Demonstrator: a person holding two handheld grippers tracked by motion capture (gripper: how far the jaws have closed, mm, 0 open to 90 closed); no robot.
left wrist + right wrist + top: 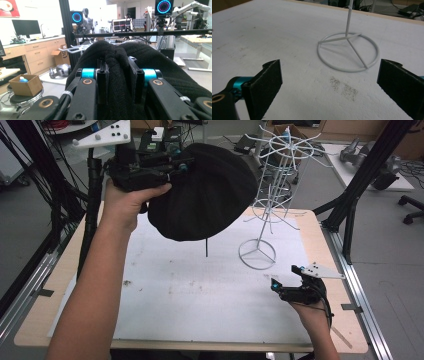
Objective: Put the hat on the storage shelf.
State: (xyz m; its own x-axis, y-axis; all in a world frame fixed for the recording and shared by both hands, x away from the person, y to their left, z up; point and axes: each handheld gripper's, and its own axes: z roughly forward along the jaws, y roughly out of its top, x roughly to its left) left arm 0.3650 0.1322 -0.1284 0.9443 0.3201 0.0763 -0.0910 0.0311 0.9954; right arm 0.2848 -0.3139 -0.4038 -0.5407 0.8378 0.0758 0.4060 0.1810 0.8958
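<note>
Holding a black hat (202, 195) up over the table (200, 295), left gripper (172, 170) jaws clamped on its fabric; right gripper (287, 280) jaws apart near white wire stand (272, 195).

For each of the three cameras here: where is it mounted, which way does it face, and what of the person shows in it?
High view: above the person's side, looking forward and down on the table; both forearms, left gripper, right gripper.
Left gripper view: rides the left gripper, facing the lab over the black hat pinched between its fingers.
Right gripper view: low over the table, fingers apart, facing the white wire rack.
Shared: the rack's ring base and the hat also appear from above.
</note>
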